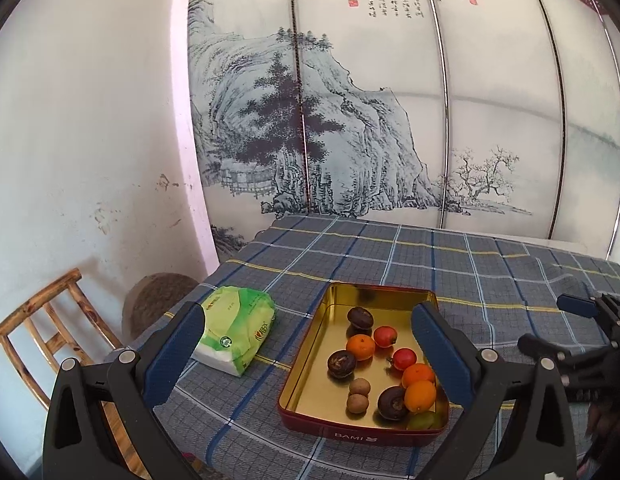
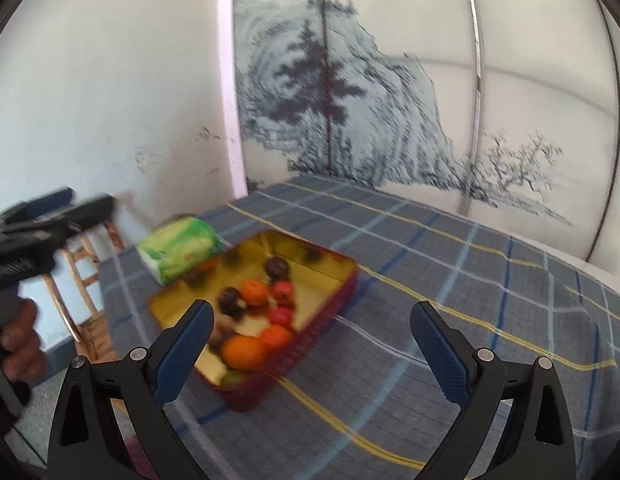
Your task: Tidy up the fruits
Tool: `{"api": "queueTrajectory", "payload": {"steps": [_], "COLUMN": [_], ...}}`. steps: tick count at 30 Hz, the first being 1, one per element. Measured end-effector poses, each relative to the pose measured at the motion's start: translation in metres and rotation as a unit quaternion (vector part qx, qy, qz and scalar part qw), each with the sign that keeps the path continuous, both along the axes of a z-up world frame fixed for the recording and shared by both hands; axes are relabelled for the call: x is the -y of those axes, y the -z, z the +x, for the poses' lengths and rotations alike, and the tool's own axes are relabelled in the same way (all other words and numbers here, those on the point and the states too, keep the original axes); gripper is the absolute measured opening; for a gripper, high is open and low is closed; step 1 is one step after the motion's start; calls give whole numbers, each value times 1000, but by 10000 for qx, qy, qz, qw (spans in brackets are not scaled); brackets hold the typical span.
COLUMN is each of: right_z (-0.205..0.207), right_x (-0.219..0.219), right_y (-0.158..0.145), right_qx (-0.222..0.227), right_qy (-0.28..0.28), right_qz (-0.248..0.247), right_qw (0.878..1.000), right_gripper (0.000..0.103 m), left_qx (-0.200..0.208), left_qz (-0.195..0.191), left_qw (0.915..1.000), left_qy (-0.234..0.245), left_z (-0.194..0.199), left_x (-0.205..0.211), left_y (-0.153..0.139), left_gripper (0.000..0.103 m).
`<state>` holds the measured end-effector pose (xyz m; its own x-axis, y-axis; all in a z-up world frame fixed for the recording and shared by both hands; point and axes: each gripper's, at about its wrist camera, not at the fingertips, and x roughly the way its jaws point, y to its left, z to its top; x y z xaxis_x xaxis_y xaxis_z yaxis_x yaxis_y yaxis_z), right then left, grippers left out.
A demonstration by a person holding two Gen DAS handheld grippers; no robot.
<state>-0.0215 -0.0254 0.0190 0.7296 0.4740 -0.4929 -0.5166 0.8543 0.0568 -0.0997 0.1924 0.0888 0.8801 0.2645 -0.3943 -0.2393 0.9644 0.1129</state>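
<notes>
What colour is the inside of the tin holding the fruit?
Shiny gold inside the tin, with dark red outer walls; clearest in the left wrist view.

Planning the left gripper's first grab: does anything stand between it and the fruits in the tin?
Nothing visible does. The left gripper is open above the red tin, whose top is uncovered, with the fruits exposed. The tissue pack lies apart, left of the tin.

Mixed small fruits (image 1: 384, 364) inside gold-lined tin (image 1: 310, 364)
</notes>
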Motion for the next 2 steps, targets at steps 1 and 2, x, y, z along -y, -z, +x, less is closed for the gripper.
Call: {"api": "queueTrajectory", "payload": {"steps": [1, 2], "right_z": [10, 23], "right_x": [10, 23], "right_y": [7, 16], "right_qx": [-149, -323], "right_qy": [79, 194], "right_qz": [-81, -192], "right_qw": [9998, 9991], "right_gripper": [98, 98], "left_qx": [-38, -74], "left_qz": [46, 97], "left_qw": [10000, 9999], "left_qy": [17, 32], "left_z": [1, 2], "left_x": [3, 6], "left_y": [0, 1], "left_gripper": [102, 102]}}
